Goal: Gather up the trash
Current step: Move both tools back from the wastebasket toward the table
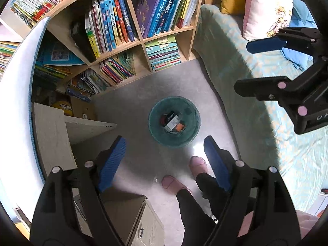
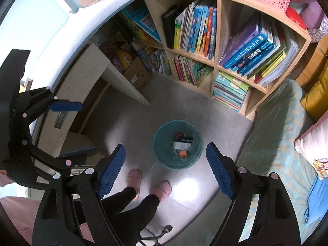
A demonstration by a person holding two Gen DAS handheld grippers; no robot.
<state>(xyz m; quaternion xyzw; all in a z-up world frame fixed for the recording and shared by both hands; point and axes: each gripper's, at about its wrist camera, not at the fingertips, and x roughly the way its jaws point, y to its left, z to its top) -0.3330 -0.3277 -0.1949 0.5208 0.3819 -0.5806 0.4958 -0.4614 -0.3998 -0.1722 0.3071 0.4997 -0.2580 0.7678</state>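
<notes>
A teal mesh trash bin [image 1: 156, 130] [image 2: 161, 145] stands on the grey floor, seen from high above in both wrist views. Several pieces of trash [image 1: 173, 123] [image 2: 182, 143] lie in it, among them a grey-white packet and something orange. My left gripper [image 1: 165, 160] hangs over the floor just in front of the bin, jaws wide apart and empty. My right gripper [image 2: 166, 164] hovers likewise, open with nothing between its blue pads. Each gripper also shows in the other's view, the right gripper [image 1: 243, 67] over the bed edge and the left gripper [image 2: 86, 128] beside the desk.
A wooden bookshelf [image 1: 141, 39] [image 2: 215, 61] full of books stands behind the bin. A bed with a green cover [image 1: 235, 65] [image 2: 276, 133] lies to the right, a white desk [image 1: 51, 135] and a drawer cabinet [image 1: 147, 221] to the left. The person's pink slippers [image 1: 174, 184] [image 2: 134, 177] stand near the bin.
</notes>
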